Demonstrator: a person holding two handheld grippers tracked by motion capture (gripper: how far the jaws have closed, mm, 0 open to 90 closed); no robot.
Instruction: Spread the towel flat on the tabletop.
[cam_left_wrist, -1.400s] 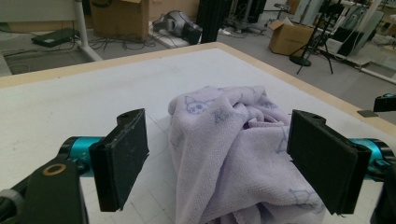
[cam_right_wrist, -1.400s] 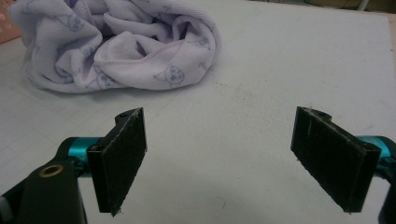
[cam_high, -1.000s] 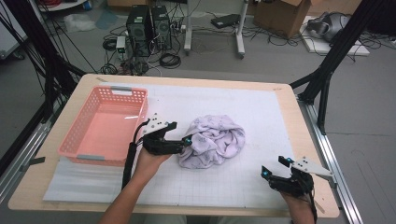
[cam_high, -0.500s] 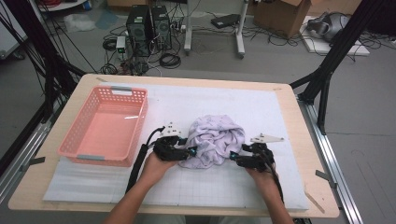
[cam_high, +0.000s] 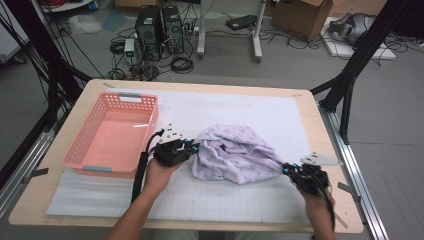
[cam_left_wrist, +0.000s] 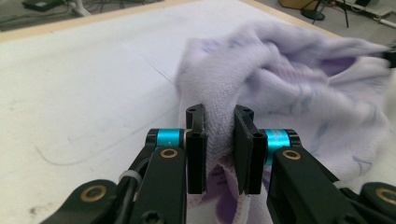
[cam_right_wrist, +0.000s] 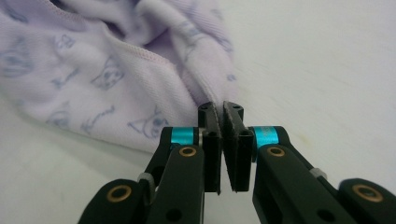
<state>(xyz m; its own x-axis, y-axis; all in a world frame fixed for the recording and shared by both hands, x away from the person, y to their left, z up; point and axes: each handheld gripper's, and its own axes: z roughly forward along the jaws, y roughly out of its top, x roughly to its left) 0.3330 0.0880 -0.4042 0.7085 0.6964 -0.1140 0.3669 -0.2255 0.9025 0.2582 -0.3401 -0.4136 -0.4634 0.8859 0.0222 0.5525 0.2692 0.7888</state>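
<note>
The left gripper (cam_high: 192, 148) is clenching a thick fold at the left edge of the lilac garment (cam_high: 232, 157), its jaws having just been closing on it, while the right gripper (cam_high: 286, 169) is pinching a thin corner drawn out toward the right of the counter (cam_high: 320, 120), where the cloth is lying bunched near the middle. That thin pinch is probably at risk of slipping if the hands are pulling apart too hard. The pink basket (cam_high: 90, 161) is sitting just beside the left hand, crowding any leftward sweep.
</note>
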